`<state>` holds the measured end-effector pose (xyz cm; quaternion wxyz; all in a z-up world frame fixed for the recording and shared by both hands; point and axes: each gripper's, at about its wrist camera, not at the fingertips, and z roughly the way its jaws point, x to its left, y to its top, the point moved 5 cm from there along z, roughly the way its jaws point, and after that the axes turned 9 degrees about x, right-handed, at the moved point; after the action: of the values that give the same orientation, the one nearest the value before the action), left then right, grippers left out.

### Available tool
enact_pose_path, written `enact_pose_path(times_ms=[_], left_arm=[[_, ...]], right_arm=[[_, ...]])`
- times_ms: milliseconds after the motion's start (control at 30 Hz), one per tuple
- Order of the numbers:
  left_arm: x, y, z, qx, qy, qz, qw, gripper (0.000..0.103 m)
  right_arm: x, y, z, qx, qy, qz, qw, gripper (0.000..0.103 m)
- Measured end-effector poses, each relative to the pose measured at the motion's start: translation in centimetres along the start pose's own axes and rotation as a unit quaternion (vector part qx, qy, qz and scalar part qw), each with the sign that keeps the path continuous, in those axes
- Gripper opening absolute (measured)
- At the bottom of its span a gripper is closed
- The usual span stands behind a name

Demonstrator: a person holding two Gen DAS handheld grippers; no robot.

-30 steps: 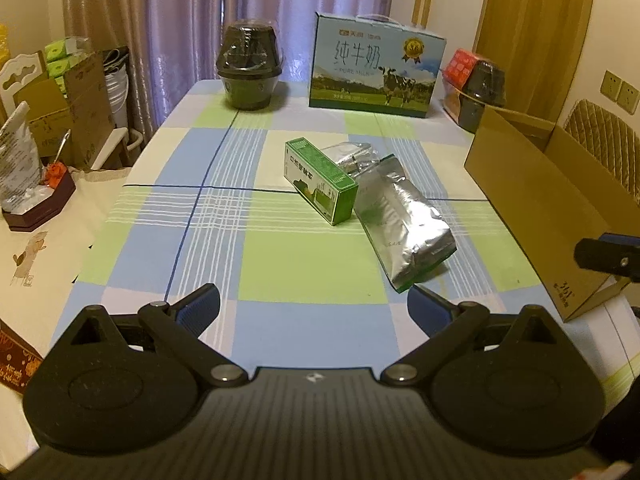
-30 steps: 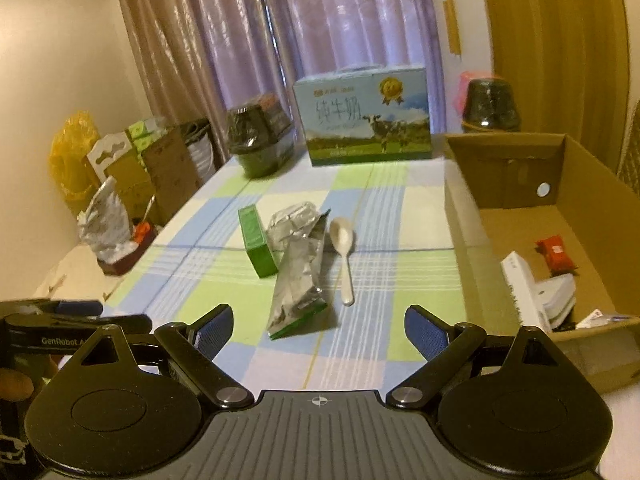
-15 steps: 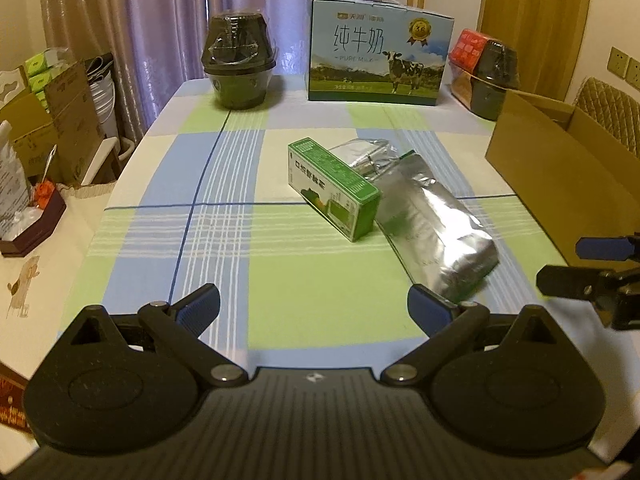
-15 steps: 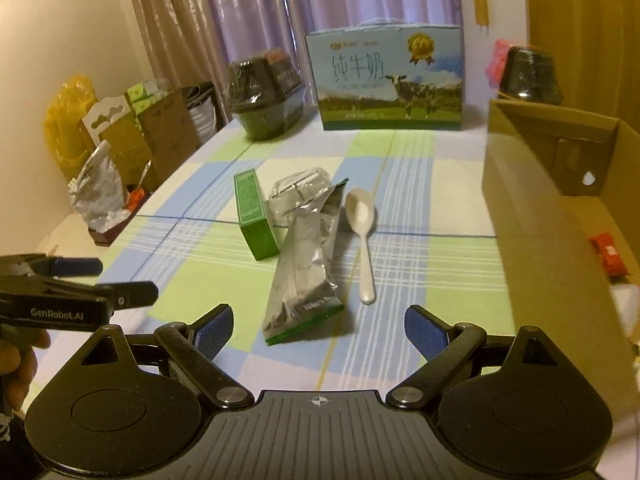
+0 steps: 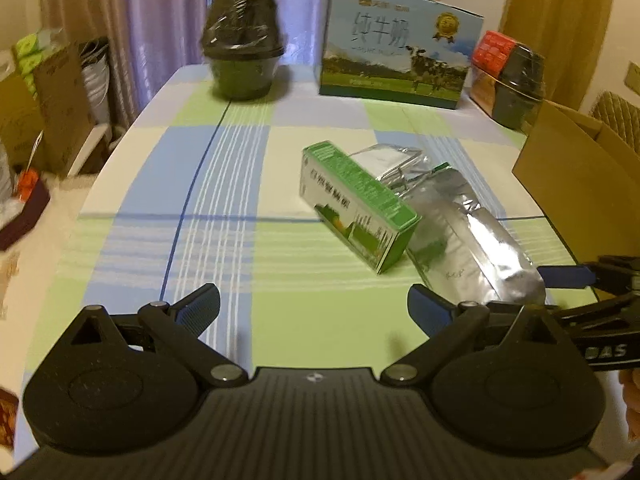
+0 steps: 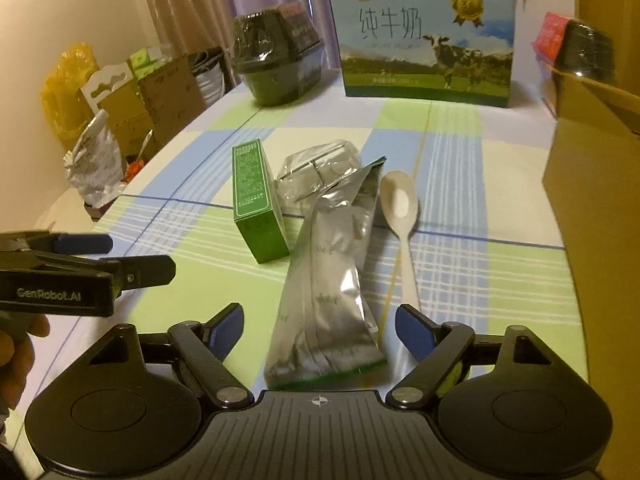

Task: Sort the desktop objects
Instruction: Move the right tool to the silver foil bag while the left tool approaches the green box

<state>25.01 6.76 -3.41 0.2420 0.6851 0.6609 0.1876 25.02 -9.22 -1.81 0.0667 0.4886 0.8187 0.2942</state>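
A long silver foil pouch (image 6: 324,300) lies on the checked tablecloth, its near end between the open fingers of my right gripper (image 6: 320,328), which hold nothing. To its left sits a green carton (image 6: 254,200), behind it a crumpled clear wrapper (image 6: 320,172), and to its right a white plastic spoon (image 6: 400,204). My left gripper (image 5: 314,308) is open and empty, a short way in front of the green carton (image 5: 356,204) and the pouch (image 5: 472,236). Each gripper shows in the other's view: the left gripper (image 6: 120,256) at the left edge, the right gripper (image 5: 572,292) at the right edge.
An open cardboard box (image 6: 592,184) stands along the table's right side. At the far edge are a milk gift carton (image 6: 424,40) and a wrapped stack of black bowls (image 6: 276,60). More boxes and bags (image 6: 120,92) sit off the table's left side.
Both grippers have moved forward and lower toward the items. The pouch's near end now lies between the right gripper's fingers. Both stayed open.
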Motion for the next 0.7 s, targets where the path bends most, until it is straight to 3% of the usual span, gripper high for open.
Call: enact_pose_path(times_ms=[433, 500, 700], left_arm=[[0.9, 2.5, 1.7, -0.013, 0.011, -0.003, 0.9999, 0.098], [0.8, 2.5, 1.7, -0.012, 0.009, 0.001, 0.9999, 0.098], [-0.3, 2.5, 1.8, -0.014, 0.002, 0.014, 0.9998, 0.098]], right_arm=[[0.3, 1.4, 4.2, 0.025, -0.013, -0.028, 0.999, 0.061], [0.2, 1.3, 4.4, 0.027, -0.021, -0.034, 0.999, 0.054], [-1.0, 1.0, 3.7, 0.025, -0.018, -0.023, 0.999, 0.046]])
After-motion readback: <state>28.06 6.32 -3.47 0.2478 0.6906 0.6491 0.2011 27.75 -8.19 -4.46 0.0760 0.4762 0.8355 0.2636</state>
